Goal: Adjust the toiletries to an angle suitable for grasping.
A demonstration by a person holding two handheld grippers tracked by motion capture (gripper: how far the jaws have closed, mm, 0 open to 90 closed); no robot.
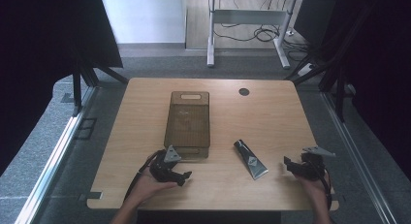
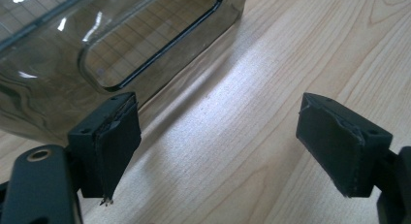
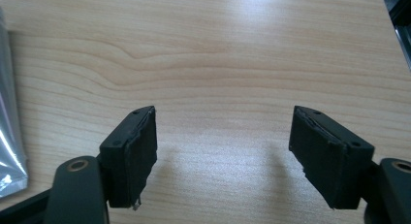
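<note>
**Both grippers released beside basket and tube**

On the wooden surface [image 1: 145, 117] a smoky, see-through plastic basket [image 1: 188, 122] lies lengthwise near the middle, a handle slot at each short end. To its right, well apart, a dark tube [image 1: 250, 159] rests flat, its crimped end toward the person.

The left gripper [image 1: 186, 175] sits at the basket's near end — in the left gripper view its jaws stand wide apart with nothing between them, the basket's wall [image 2: 72, 54] just beyond the left jaw.

The right gripper [image 1: 287, 164] rests near the surface's right front corner, jaws spread over bare wood — the tube's silvery edge [image 3: 9, 136] shows at the far left of its view.
</note>
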